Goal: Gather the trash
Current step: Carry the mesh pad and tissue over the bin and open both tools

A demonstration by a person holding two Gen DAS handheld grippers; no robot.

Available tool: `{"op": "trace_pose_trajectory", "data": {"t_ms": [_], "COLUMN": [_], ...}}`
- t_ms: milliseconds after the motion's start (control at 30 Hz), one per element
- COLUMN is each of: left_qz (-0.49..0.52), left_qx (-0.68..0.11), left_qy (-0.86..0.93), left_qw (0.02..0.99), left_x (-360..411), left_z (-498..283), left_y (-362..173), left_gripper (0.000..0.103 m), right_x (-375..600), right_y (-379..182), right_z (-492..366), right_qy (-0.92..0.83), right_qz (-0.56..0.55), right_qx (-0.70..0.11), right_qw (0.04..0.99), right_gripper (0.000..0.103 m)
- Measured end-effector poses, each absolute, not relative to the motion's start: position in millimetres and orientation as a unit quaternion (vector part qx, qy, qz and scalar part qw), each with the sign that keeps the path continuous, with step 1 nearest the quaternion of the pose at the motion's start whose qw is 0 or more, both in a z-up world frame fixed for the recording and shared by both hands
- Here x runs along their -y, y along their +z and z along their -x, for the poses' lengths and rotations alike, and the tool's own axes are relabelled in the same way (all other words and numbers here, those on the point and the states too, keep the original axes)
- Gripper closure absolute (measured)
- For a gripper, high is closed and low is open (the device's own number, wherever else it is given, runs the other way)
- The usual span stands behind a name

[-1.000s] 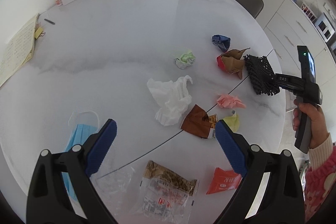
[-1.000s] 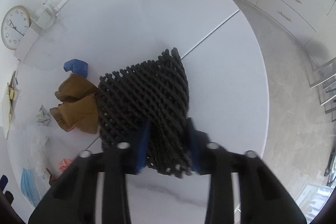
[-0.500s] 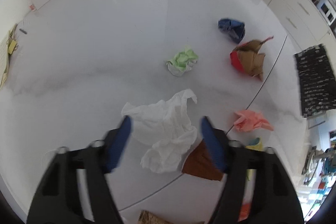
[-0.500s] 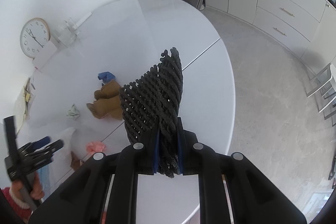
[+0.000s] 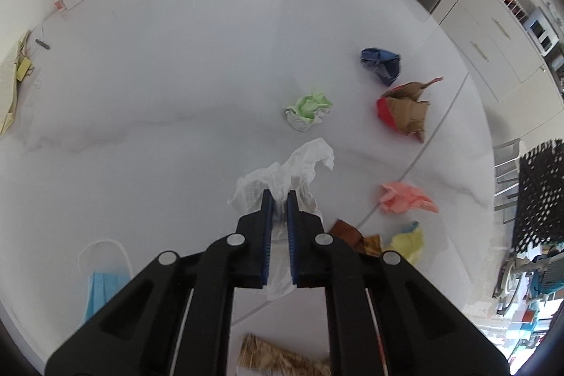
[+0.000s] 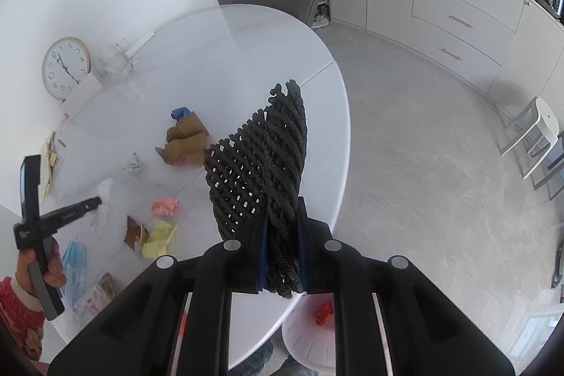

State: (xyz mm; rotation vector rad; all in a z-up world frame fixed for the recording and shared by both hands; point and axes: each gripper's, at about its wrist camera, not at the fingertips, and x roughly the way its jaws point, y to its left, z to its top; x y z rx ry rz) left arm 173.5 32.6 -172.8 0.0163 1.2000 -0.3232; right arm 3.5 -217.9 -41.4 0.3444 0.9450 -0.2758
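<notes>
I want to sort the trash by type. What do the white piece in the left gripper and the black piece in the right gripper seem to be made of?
The white piece looks like thin tissue paper, matte and soft: it crumples into fine, limp folds in the left gripper. The black piece looks like a flexible foam or rubber mesh, matte: an open grid of holes, folded between the right gripper fingers. Neither is certain.

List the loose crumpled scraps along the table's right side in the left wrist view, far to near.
Blue wad → red-and-brown cardboard scrap → pink paper → yellow paper.
</notes>
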Motion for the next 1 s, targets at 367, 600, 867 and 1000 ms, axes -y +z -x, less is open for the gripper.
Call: {"op": "trace_pose_trajectory", "data": {"t_ms": [367, 600, 867, 1000], "left_qz": [-0.031, -0.055, -0.111, -0.129], "left_qx": [-0.535, -0.537, -0.535, -0.541], "left_qy": [-0.256, -0.329, -0.346, -0.347], "left_qw": [0.804, 0.775, 0.763, 0.755], "left_x": [4.7, 69.3, 108.7, 122.7], "left_z": [-58.8, -0.1, 45.1, 59.1], "left_y": [-107.7, -99.2, -102.2, -111.0], "left_gripper": [0.095, 0.095, 0.095, 0.095], "right_x": [229.3, 244.0, 254.2, 261.0], "right_y": [-79.4, -177.9, -280.7, -284.6], "right_z": [110.5, 147.8, 156.3, 165.0], "right_qy": [-0.161, -0.152, -0.144, -0.157], "right_qz": [-0.183, -0.227, -0.250, -0.255], "right_qx": [-0.471, -0.516, -0.573, -0.577], "right_qw": [0.848, 0.812, 0.767, 0.760], "right_gripper": [0.088, 0.086, 0.051, 0.042]}}
